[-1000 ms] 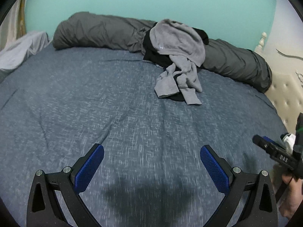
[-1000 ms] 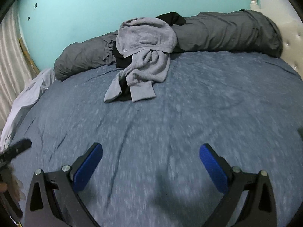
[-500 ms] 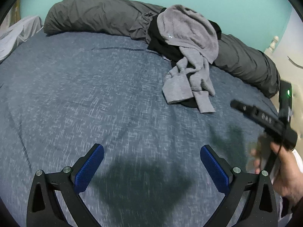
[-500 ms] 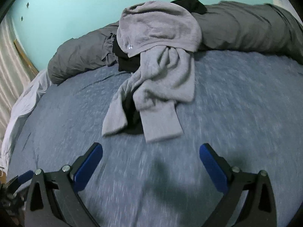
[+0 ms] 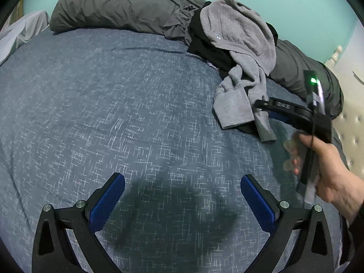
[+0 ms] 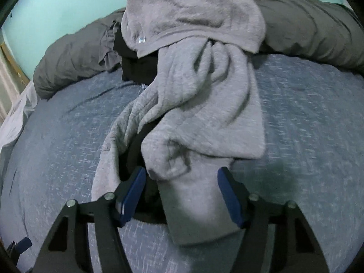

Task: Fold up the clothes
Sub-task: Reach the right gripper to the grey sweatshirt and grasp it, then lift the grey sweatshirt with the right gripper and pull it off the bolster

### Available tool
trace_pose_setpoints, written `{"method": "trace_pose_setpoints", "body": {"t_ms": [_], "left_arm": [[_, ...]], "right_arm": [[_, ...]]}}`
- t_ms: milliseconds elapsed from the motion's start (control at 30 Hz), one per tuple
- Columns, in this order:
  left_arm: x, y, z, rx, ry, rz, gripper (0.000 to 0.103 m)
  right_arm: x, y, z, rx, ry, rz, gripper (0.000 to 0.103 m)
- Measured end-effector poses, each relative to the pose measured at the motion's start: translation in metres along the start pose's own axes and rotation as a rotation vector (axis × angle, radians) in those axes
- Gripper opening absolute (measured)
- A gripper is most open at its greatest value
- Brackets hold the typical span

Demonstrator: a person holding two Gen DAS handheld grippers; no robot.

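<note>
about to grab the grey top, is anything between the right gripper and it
Nothing visible blocks it. The right gripper has been closing its jaws and already straddles the near cuff of the grey sweatshirt; the pads do not press it yet. A black garment lies tangled under the sweatshirt beside the left pad and could get caught too.

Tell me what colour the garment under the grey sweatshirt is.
Black, clearest in the right wrist view.

Left gripper (image 5: 182, 195): black triangulated finger arms, silver screws at the joints, blue textured pads (image 5: 107, 201) on the inner faces. Right gripper (image 6: 180, 195): identical build; behind its fingers, a green indicator light (image 5: 314, 80) and black cable (image 5: 312, 122).
</note>
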State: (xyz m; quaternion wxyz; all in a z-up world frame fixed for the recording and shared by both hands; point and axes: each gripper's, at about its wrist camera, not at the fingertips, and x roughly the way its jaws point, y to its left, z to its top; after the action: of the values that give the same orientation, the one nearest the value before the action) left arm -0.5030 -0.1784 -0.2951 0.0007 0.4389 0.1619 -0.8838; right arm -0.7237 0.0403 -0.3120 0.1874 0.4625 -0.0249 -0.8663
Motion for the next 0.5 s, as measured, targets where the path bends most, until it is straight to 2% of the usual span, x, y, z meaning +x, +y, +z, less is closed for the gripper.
{"method": "trace_pose_setpoints", "body": {"t_ms": [33, 133, 200, 267, 500], "left_arm": [[0.000, 0.000, -0.001, 0.003, -0.001, -0.005, 0.103], [-0.004, -0.001, -0.004, 0.021, -0.007, -0.011, 0.103], [-0.006, -0.002, -0.005, 0.026, -0.012, -0.012, 0.103], [-0.009, -0.002, -0.007, 0.032, -0.015, -0.012, 0.103], [-0.037, -0.006, -0.031, 0.033, -0.028, -0.020, 0.103]], "right_arm": [[0.004, 0.003, 0.001, -0.011, 0.004, 0.000, 0.067], [0.008, 0.006, 0.007, -0.033, 0.005, 0.023, 0.026], [0.004, 0.005, 0.006, -0.040, -0.010, 0.027, 0.015], [-0.004, 0.006, 0.002, -0.065, -0.027, 0.026, 0.009], [-0.058, 0.000, -0.033, -0.138, -0.092, 0.105, 0.008]]}}
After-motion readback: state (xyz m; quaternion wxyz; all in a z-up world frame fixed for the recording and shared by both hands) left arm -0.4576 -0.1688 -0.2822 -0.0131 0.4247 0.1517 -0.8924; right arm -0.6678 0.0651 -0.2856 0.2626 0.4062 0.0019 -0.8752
